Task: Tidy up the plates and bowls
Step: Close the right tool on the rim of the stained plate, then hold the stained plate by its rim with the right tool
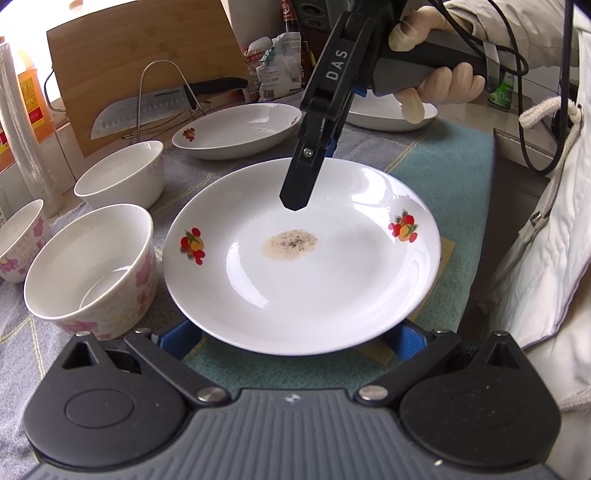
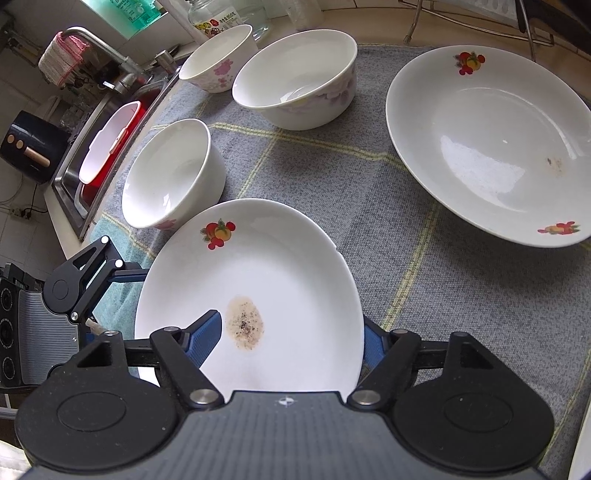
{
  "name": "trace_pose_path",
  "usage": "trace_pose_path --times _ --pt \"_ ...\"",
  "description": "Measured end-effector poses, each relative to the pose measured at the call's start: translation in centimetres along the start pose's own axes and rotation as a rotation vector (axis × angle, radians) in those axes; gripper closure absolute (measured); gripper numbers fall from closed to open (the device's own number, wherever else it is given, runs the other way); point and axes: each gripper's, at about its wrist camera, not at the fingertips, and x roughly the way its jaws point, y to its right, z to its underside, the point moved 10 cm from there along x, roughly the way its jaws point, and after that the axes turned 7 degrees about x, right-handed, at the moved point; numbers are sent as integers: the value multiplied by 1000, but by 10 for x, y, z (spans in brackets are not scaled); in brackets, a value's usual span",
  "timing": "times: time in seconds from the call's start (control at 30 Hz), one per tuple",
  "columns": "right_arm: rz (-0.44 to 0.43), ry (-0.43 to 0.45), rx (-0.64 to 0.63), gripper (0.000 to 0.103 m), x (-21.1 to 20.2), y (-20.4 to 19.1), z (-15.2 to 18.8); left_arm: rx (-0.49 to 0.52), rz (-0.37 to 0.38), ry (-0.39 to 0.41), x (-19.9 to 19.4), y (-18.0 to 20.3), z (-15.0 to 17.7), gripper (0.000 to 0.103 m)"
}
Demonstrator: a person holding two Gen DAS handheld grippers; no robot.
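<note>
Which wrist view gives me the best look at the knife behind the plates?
The left wrist view: the knife lies on a wire rack against the wooden cutting board, blade and black handle both visible. The right wrist view shows only the rack's legs at its top edge; no knife appears there.

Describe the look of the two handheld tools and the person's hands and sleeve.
Both tools: black linkage arms, ribbed grey bodies, blue finger pads. The right tool bears white "DAS" lettering, a grey handle and black cables. The hand wears a cream glove below an off-white jacket sleeve.
</note>
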Motion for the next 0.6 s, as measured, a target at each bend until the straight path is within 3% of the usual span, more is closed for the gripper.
trace_pose_path --times 0.6 --pt "-8 -16 -24 22 1 -1 0 6 86 -5 1 -7 -2 1"
